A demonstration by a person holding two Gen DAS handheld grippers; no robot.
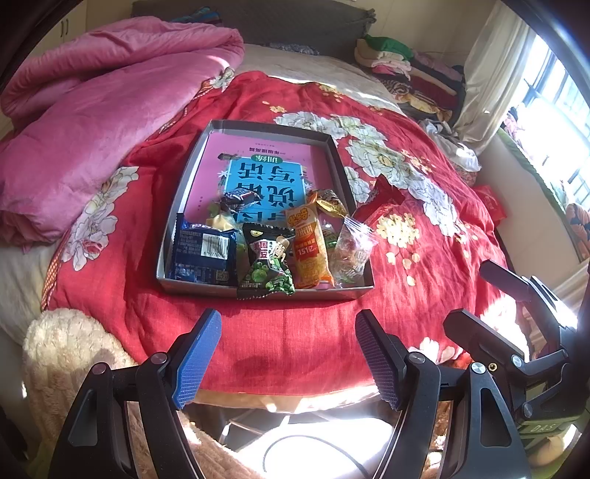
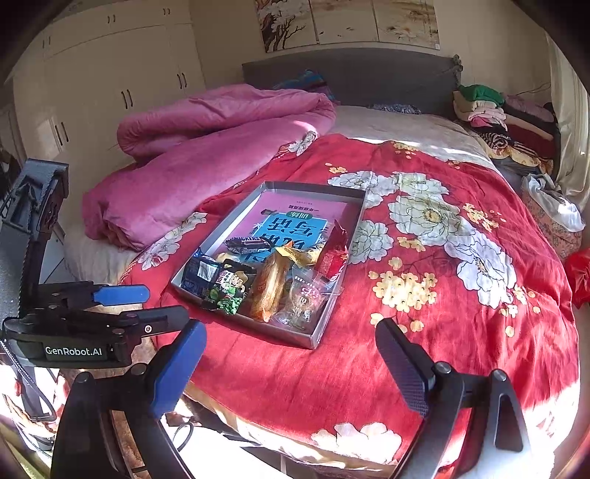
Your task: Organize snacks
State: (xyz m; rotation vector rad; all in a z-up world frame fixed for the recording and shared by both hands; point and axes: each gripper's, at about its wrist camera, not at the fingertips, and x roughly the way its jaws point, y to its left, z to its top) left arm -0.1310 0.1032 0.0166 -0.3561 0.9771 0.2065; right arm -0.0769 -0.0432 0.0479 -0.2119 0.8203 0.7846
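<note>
Bedroom. Bed (image 2: 368,121) with grey headboard (image 2: 346,73) at 12 o'clock. Red floral quilt (image 2: 424,294) covers the near half; pink duvet (image 2: 206,147) bundled at 10 o'clock. Folded clothes (image 2: 494,114) stacked at 2 o'clock. Cream wardrobes (image 2: 110,73) line the wall at 10 o'clock; paintings (image 2: 346,22) above the headboard. Curtained window (image 1: 545,121) at 3 o'clock admits strong sunlight.

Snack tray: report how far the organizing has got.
Done: most packets sit in the grey tray, piled at its near end: blue packet, green pea packet, orange packet, clear packet. In hand: nothing; left gripper and right gripper hover open, short of the tray. Left: the red packet leans on the tray's right wall.
</note>
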